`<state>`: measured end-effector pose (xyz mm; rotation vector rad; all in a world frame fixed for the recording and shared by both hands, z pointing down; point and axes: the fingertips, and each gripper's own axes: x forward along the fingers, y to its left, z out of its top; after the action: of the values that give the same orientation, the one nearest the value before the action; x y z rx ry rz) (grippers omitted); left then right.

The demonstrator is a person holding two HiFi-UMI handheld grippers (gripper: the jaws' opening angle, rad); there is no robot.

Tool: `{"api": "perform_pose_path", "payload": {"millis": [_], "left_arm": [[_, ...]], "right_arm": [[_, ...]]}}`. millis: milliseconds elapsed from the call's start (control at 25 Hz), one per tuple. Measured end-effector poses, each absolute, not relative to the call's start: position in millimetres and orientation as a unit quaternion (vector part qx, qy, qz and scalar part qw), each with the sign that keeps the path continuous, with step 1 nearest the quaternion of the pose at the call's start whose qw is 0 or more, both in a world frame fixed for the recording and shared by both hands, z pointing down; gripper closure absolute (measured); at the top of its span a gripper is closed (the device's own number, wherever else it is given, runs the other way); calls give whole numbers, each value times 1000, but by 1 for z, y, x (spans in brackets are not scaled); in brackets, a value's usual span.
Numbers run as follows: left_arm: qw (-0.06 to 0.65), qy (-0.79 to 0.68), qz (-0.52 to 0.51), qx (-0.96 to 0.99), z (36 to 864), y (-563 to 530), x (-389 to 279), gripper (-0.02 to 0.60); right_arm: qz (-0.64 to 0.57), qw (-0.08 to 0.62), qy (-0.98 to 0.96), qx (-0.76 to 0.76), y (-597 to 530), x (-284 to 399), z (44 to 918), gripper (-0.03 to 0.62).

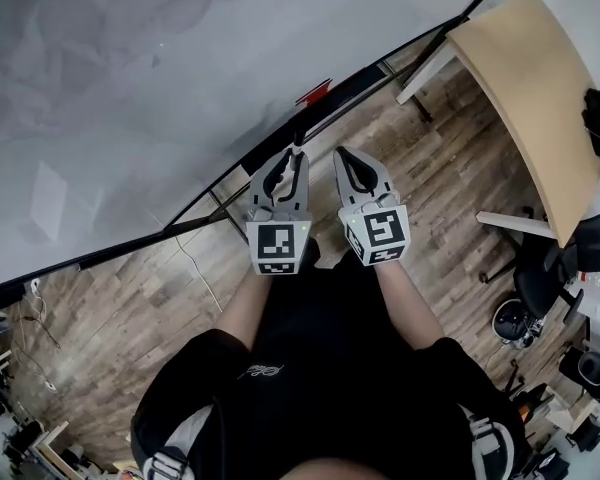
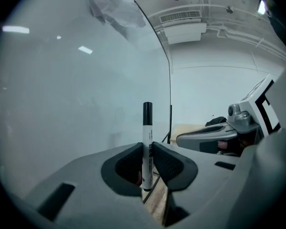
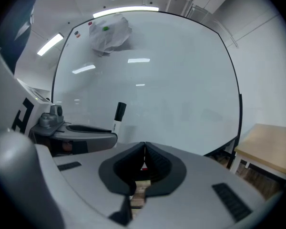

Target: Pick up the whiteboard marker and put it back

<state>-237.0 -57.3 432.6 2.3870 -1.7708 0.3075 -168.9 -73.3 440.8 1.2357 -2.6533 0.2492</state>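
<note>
My left gripper (image 2: 148, 151): fingers clenched on whiteboard marker (image 2: 147, 128), gripping lower barrel. Marker upright, black cap sticking up above fingertips, bottom end just below them. My right gripper (image 3: 144, 152): fingers pressed together, nothing btwn. Both grippers side by side, close but apart, pointing at whiteboard (image 3: 181, 75). Seen from right fingers, marker is off to left w/ whiteboard behind it. Wood tabletop (image 3: 269, 149) off to right of right fingers, near whiteboard edge. Wood floor (image 1: 130, 338) below.
</note>
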Motion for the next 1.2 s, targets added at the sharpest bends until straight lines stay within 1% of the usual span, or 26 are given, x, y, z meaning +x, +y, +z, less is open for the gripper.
{"api": "perform_pose_path", "payload": {"millis": [280, 480, 720, 920, 1200], "left_arm": [[68, -637, 106, 761, 432, -55, -174, 514], [74, -679, 118, 721, 436, -35, -113, 514], [91, -720, 98, 681, 428, -20, -59, 514], [86, -720, 123, 677, 424, -9, -31, 514], [83, -709, 146, 685, 425, -19, -29, 514]], "right_arm": [[64, 98, -920, 375, -78, -102, 434, 592], [67, 89, -936, 335, -66, -31, 435, 592], [69, 75, -950, 294, -52, 32, 429, 592], [68, 58, -954, 287, -50, 54, 419, 592], [83, 57, -953, 284, -60, 56, 426, 592]]}}
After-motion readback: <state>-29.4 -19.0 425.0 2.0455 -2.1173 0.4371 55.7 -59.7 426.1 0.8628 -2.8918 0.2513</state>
